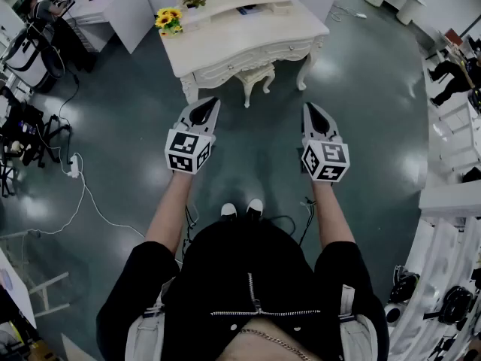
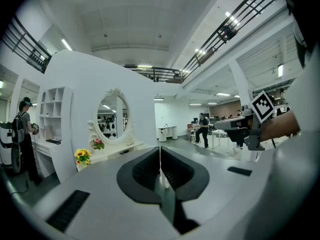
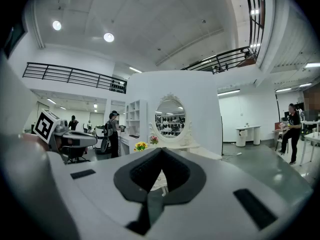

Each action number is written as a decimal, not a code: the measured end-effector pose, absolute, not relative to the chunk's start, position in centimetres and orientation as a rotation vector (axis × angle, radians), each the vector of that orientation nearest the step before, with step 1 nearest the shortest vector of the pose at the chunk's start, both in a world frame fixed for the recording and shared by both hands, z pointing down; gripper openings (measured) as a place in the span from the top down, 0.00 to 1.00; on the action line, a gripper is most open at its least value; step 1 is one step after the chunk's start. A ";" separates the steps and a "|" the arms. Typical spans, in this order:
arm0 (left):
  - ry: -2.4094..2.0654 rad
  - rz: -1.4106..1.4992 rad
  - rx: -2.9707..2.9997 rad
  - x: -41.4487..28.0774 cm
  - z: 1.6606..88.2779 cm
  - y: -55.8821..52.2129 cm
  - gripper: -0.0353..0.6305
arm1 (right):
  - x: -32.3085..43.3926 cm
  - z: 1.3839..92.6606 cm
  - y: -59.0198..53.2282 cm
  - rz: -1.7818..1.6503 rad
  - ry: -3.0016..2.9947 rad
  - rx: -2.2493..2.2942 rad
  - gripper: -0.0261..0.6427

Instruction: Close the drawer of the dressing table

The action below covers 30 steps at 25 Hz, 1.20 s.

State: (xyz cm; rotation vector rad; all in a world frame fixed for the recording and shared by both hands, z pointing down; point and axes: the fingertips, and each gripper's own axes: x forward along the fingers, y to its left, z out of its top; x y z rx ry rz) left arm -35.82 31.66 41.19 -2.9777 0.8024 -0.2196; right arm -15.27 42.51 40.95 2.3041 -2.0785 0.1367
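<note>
The white dressing table (image 1: 225, 40) stands ahead of me, across a stretch of dark floor, with an oval mirror (image 2: 112, 118), yellow flowers (image 1: 168, 18) and a small white stool (image 1: 255, 75) tucked under it. Its drawer front (image 1: 252, 57) looks about level with the table's apron; I cannot tell a gap. My left gripper (image 1: 208, 102) and right gripper (image 1: 310, 107) are held side by side, pointing at the table and well short of it. Both are shut with nothing between their jaws. The left gripper view shows the right gripper's marker cube (image 2: 263, 105) off to the side.
A white power strip and cables (image 1: 75, 168) lie on the floor at left, near equipment and a standing person (image 2: 24, 134). White desks (image 1: 120, 6) flank the table. Another person (image 2: 202, 129) stands far right. My feet (image 1: 242, 209) are below the grippers.
</note>
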 end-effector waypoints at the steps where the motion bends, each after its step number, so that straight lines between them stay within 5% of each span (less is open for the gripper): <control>1: 0.802 -0.219 -2.979 -35.6 41.3 31.5 0.91 | -15.1 40.9 42.4 0.122 -2.077 2.307 0.95; 30: 0.860 -0.247 -2.996 -25.6 44.0 24.3 0.91 | -6.5 43.9 33.3 0.195 -2.166 2.218 0.95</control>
